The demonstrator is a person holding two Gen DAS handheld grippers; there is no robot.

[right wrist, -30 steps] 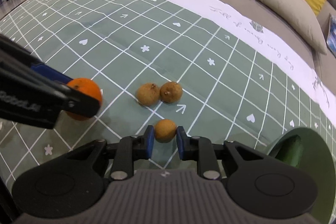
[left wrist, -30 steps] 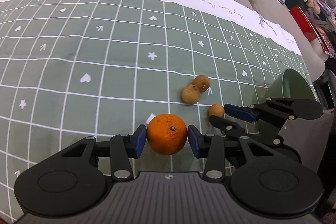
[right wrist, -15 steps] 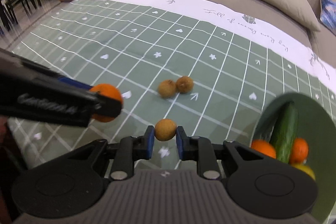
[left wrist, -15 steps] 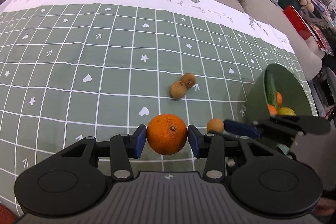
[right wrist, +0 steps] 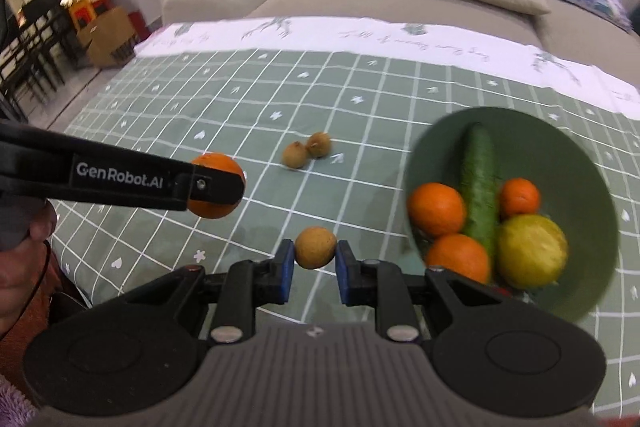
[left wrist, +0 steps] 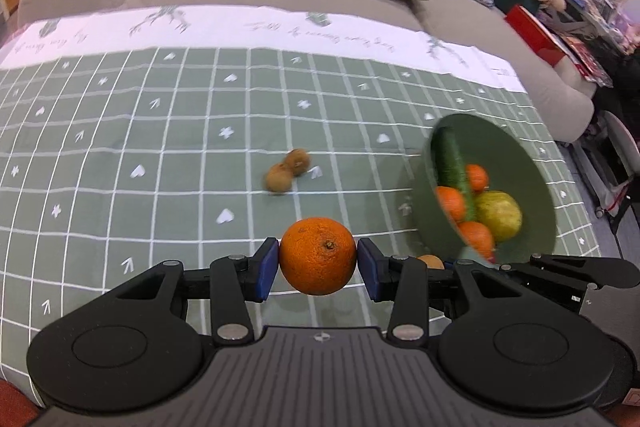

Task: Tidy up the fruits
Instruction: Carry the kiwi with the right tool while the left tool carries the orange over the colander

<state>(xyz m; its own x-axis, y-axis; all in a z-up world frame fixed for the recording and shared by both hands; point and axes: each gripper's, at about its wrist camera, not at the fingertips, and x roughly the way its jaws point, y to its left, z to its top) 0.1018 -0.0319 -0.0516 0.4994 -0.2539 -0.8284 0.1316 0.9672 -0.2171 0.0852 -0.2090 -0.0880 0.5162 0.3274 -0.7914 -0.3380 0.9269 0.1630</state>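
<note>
The left claw (left wrist: 318,265) holds an orange (left wrist: 318,255) between its blue pads, gripped at the widest part of the fruit, so it sits firm and cannot roll out. The right claw (right wrist: 315,265) is closed narrow on a small brown fruit (right wrist: 315,247), also pressed from both sides. Both fruits hang above the green checked cloth (left wrist: 160,155) that covers the tabletop, not touching it.

The green bowl (right wrist: 592,163) stands to the right of both claws. Inside it lie a cucumber (right wrist: 478,183), three oranges and one yellow-green fruit, so I judge this is the place where the fruits are collected. The small fruit in the right claw is near the bowl's rim, but not yet over it. The orange in the left claw is farther from the bowl, with the right claw between them in the left wrist view.

Two more small brown fruits (left wrist: 288,169) lie on the cloth, touching each other, well apart from the bowl. They are left for later, I think.

The next move probably asks to bring each claw over the bowl and open it low, because the fruits inside are round and a dropped one may bounce or push others out. The right claw should go first, as it is closer.
</note>
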